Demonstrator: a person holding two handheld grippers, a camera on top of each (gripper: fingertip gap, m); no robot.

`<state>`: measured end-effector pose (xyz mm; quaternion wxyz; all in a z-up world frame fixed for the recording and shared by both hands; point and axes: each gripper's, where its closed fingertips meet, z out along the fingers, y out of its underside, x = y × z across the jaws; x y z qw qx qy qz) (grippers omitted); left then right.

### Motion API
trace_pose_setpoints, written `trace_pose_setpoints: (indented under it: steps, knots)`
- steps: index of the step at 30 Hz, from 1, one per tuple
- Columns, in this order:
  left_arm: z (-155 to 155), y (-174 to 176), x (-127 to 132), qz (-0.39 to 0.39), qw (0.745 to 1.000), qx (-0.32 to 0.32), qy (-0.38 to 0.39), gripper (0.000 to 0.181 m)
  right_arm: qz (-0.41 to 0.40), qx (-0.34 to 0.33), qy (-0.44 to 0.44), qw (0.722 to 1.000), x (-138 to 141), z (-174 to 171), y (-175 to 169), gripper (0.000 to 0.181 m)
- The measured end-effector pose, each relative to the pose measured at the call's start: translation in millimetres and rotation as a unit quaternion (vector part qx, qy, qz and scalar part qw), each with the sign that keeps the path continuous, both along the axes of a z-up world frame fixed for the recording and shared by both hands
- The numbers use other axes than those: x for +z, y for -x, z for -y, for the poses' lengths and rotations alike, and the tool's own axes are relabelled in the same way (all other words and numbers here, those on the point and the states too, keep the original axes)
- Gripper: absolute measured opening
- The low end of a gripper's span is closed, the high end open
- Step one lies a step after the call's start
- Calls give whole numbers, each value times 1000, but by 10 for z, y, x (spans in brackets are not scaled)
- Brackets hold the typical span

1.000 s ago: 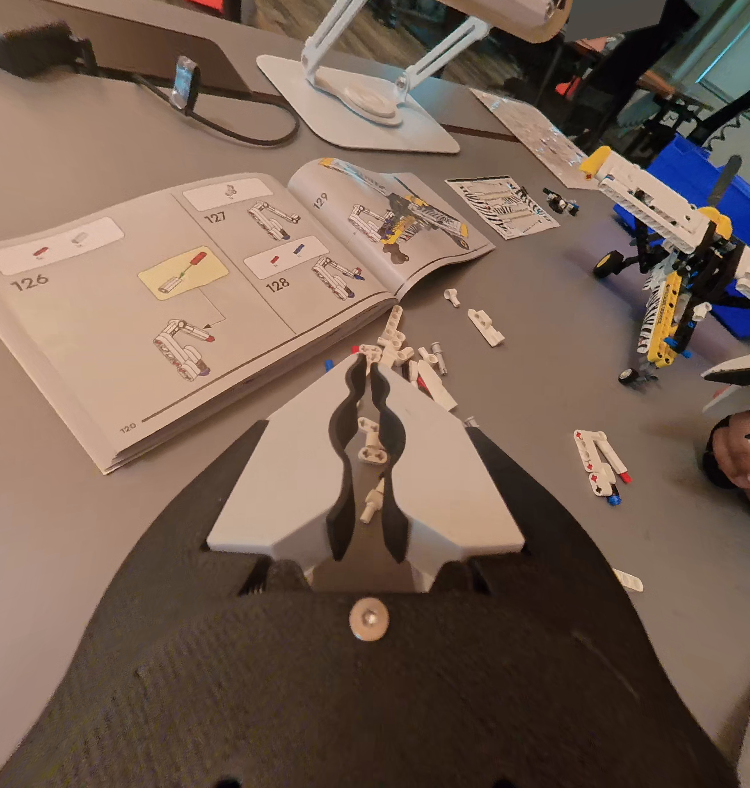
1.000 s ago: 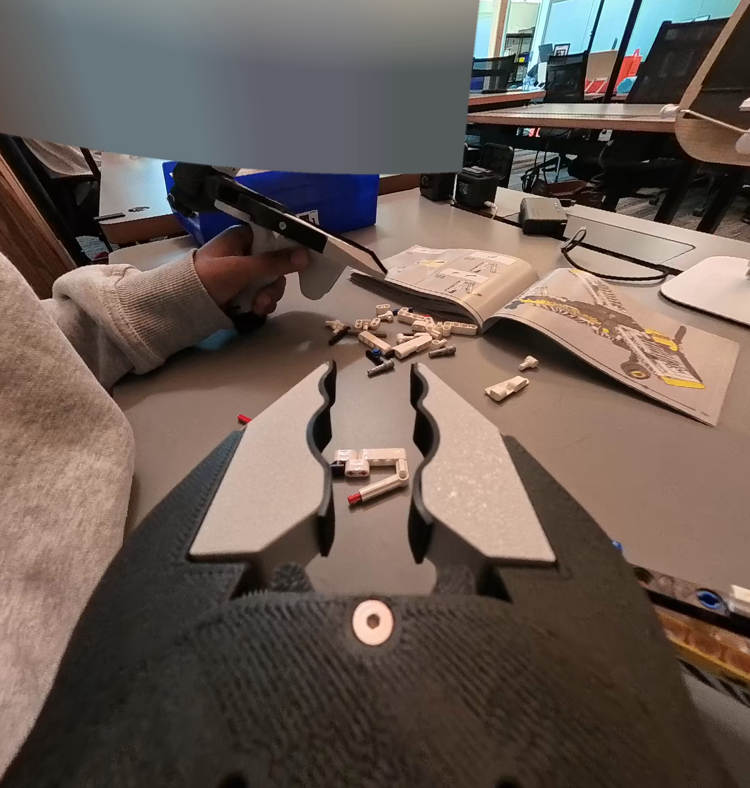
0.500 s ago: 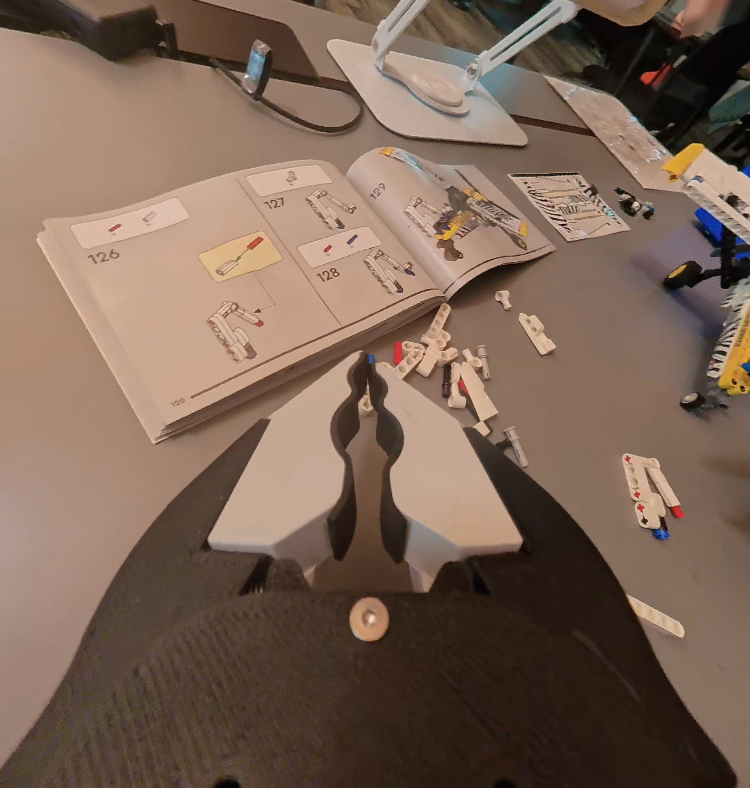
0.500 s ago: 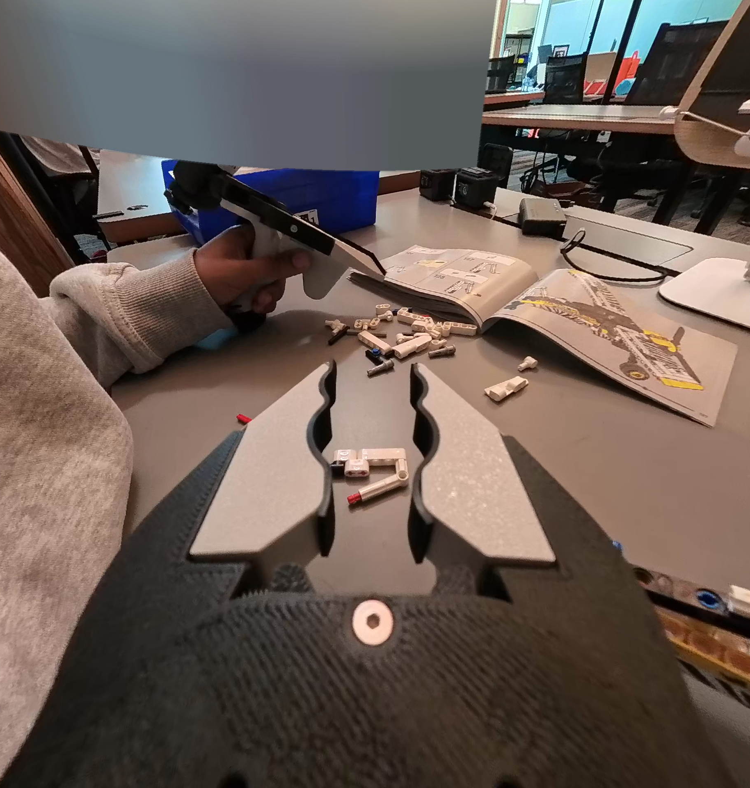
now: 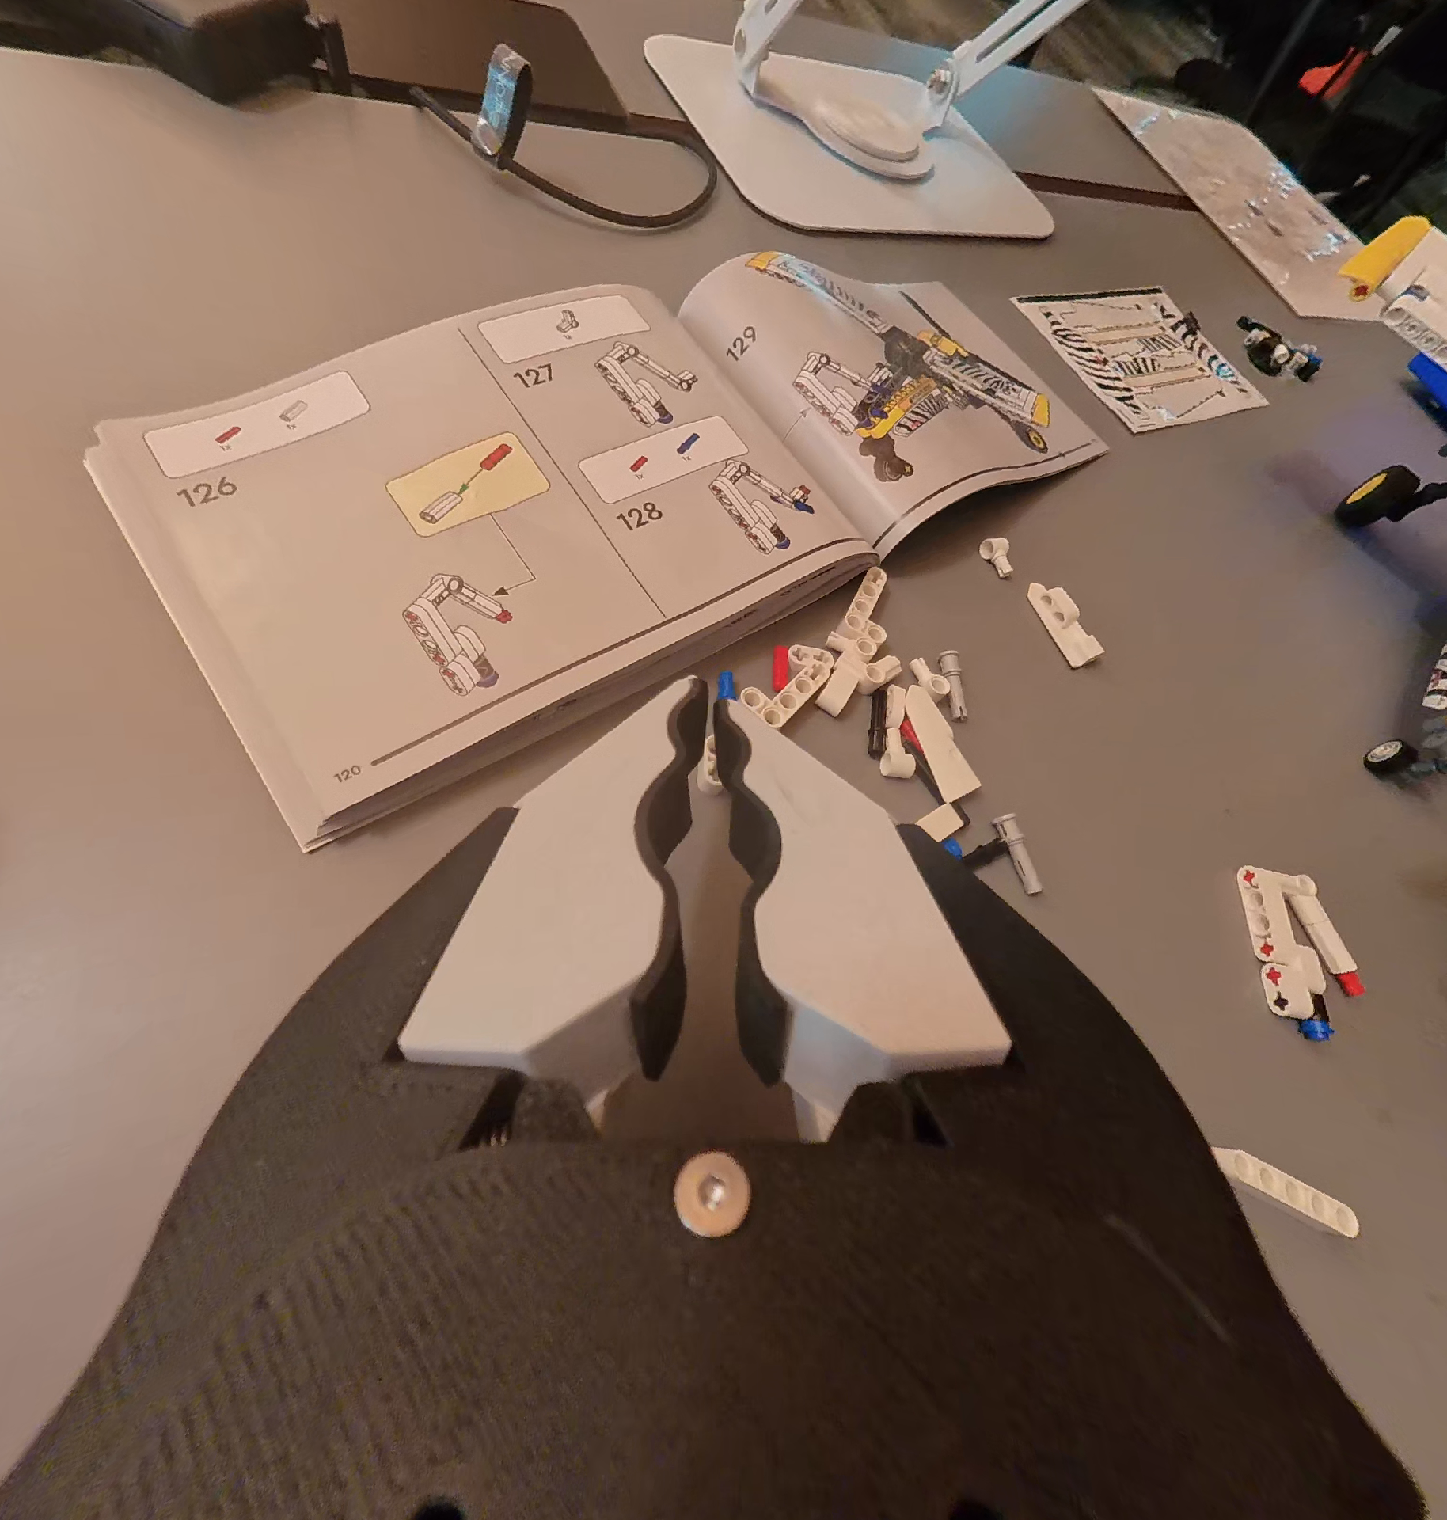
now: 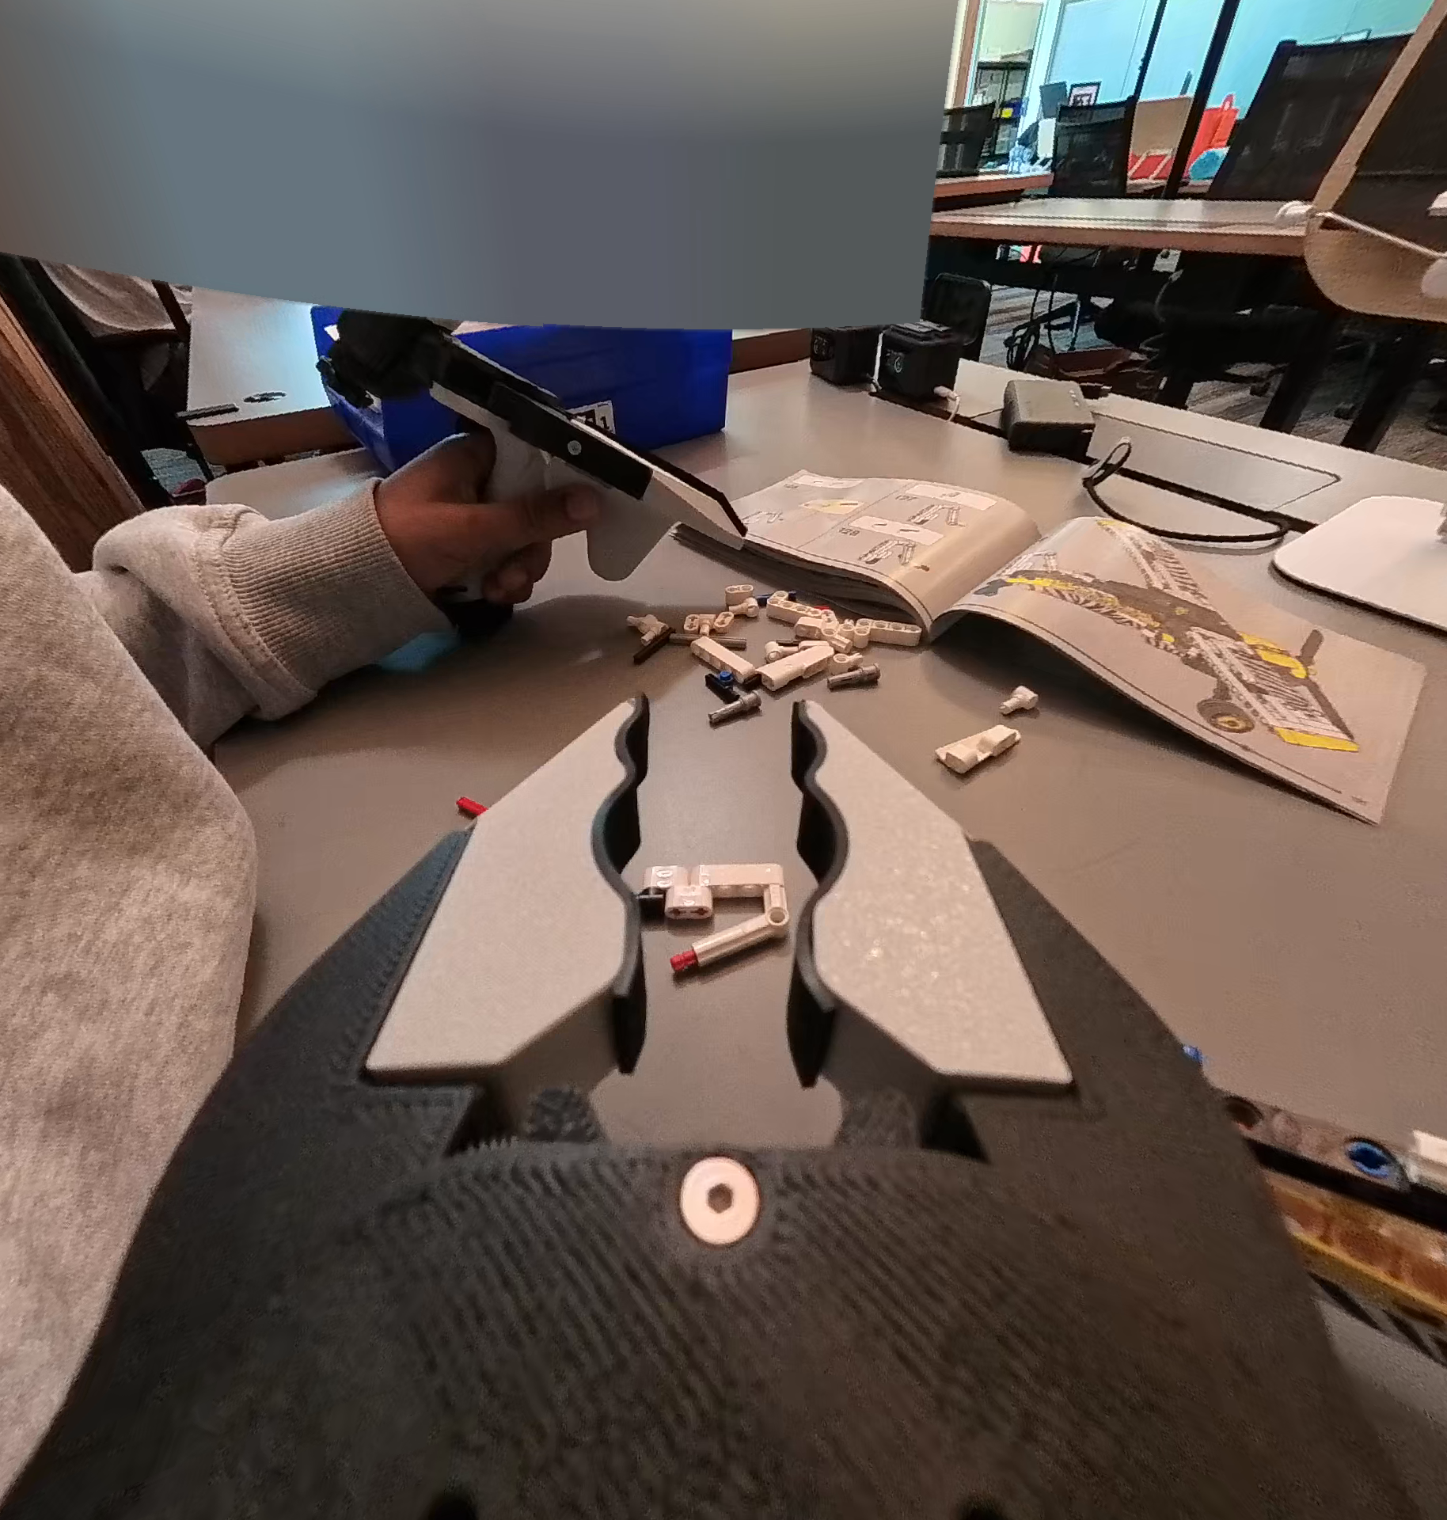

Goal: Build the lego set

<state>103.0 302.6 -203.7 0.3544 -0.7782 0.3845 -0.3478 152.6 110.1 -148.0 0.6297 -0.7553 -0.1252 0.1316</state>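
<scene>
The white sub-assembly [image 6: 716, 905] lies on the grey table [image 6: 1115, 864] straight ahead of the right gripper [image 6: 718, 724], seen between its parted, empty fingers; its red-tipped axle [image 6: 728, 944] runs crosswise, red end pointing left; the left gripper [image 5: 708, 715], nearly closed on a small white piece [image 5: 710, 761], hovers over the loose-parts pile [image 5: 860, 683], farther off.

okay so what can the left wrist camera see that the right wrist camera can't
Only the left wrist view shows the sticker sheet, the yellow-wheeled model at the right edge and a loose flat white beam.

Only the right wrist view shows the person's hand, grey sleeve and blue bin.

Both show the open instruction booklet, the pile of loose pieces and the small white sub-assembly.
</scene>
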Motion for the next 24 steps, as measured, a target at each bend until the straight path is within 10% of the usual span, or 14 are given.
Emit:
trace_pose_setpoints:
  steps: [24]
  knots:
    - [53, -30, -6, -3, 1000, -20, 0, 0, 1, 1, 1, 1000, -3, -21, -9, 34]
